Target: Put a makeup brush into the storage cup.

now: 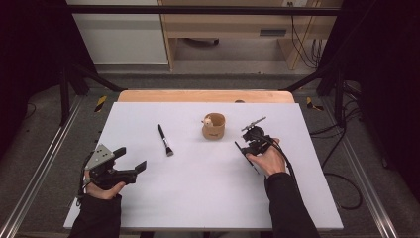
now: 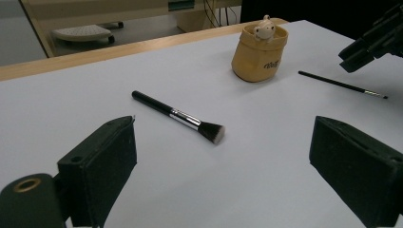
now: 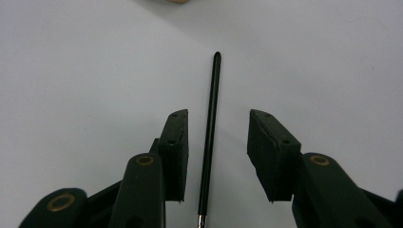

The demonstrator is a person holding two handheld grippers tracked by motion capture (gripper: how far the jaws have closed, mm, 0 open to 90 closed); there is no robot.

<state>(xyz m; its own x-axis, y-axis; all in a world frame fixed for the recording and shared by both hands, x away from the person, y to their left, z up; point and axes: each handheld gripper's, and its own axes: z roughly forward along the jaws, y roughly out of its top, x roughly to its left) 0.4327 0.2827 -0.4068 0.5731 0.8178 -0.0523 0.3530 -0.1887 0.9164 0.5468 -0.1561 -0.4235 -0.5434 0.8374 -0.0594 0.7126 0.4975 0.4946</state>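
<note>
The right hand-held gripper (image 3: 216,156) is hovering narrowly open, empty, astride the thin brush (image 3: 210,133) lying on the worktop (image 3: 71,71); the operator should be centring the handle before closing.

Both sleeves (image 1: 96,218) were black and reached to the wrists. The left gripper (image 1: 130,158) was black with a grey three-cornered plate (image 1: 101,154) on top, and its jaws carried broad, matte, blocky pads (image 2: 102,161). The right gripper (image 3: 216,156) was black too, with brass-coloured rings (image 3: 144,160) at the jaw pivots, small screws in its pads, and a black cable (image 1: 289,168) trailing behind.
</note>
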